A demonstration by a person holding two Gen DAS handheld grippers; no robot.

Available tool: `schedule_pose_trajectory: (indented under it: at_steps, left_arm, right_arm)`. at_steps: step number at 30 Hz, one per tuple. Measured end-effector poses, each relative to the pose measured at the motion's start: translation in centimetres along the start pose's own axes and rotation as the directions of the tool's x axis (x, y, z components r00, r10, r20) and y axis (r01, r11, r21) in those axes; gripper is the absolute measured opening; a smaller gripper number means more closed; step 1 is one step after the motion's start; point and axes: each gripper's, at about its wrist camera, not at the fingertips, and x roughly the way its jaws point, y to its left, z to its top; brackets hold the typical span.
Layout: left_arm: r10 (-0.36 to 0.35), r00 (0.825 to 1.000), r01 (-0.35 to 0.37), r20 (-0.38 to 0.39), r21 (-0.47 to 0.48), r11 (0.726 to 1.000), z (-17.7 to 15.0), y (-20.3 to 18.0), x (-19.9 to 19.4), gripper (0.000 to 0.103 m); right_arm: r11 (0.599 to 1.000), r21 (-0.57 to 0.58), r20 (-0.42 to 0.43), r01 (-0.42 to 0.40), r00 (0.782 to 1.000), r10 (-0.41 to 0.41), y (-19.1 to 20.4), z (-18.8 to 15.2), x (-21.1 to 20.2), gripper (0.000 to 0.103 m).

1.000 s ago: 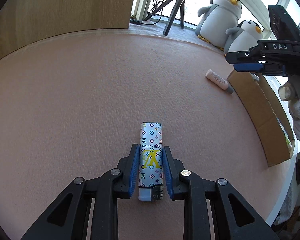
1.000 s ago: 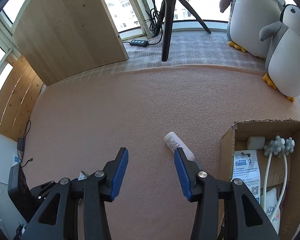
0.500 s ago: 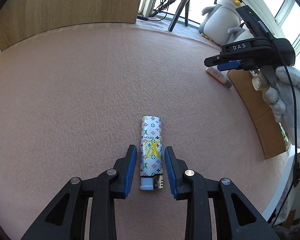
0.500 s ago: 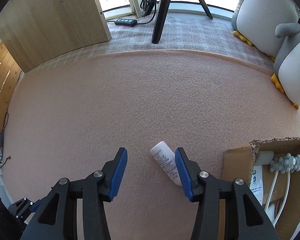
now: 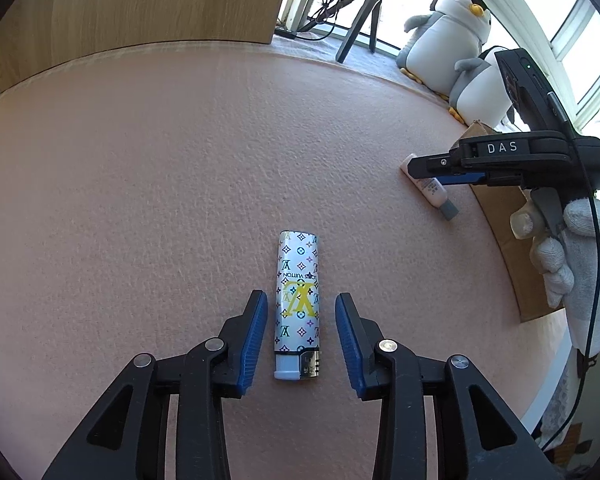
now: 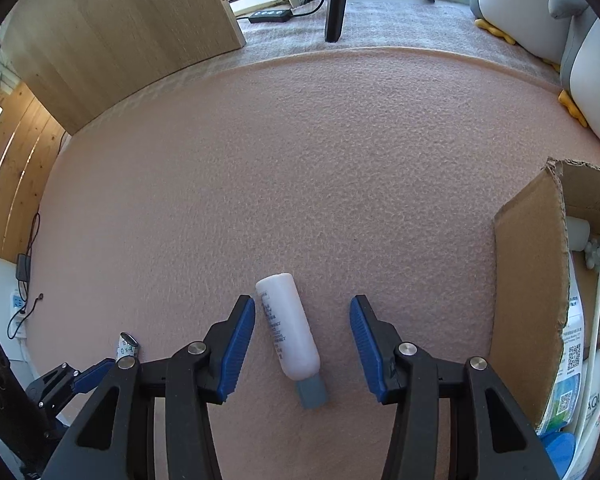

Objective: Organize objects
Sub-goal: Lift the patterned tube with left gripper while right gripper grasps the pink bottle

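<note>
Left gripper (image 5: 301, 334): its jaws are released, with a clear gap on either side of the lighter; a second ago they were pressed against its sides, so the grip has been let go.
Lighter (image 5: 299, 303): it lies flat on the pink felt counter (image 5: 160, 184), lengthwise between the left jaws, striker end towards the camera, touching neither pad.
Right gripper (image 6: 302, 342): its jaws are spread wide and have come forward and down over the small bottle, which a second ago lay only beside the right fingertip.
White bottle (image 6: 290, 332): it lies on its side on the counter, grey cap towards the camera, slightly skewed, closer to the left pad than the right, touched by neither.
Cardboard box (image 6: 530, 292): it stands open just to the right of the bottle and already holds packets and a white stalked item, so it looks like the place things are gathered.
Meaning for the task: the lighter appears set down or re-placed instead of carried, and the active step seems to pass to the right side, lined up to close on the bottle.
Next move, as a judgement: closing will likely nudge the skewed bottle square before it is gripped; a rounded body may roll.
</note>
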Motion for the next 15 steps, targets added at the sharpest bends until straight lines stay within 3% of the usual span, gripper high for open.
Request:
schedule_pose_trajectory:
  at_steps: [8, 13, 15]
  left_arm:
    - [0.022, 1.0, -0.022, 0.0, 0.036, 0.999, 0.4, -0.7, 0.5, 0.04]
    - [0.025, 1.0, -0.025, 0.002, 0.076, 0.997, 0.5, -1.5, 1.0, 0.039]
    - [0.023, 1.0, -0.023, 0.0, 0.087, 0.996, 0.4, -1.9, 1.1, 0.029]
  right_arm:
    - [0.997, -0.076, 0.021, -0.017, 1.0, 0.019, 3.3, -4.0, 0.1, 0.02]
    - [0.994, -0.105, 0.042, -0.019, 0.999, 0.024, 4.3, -6.5, -0.2, 0.018]
    - [0.995, -0.097, 0.044, -0.029, 0.998, 0.033, 4.2, -7.4, -0.5, 0.018]
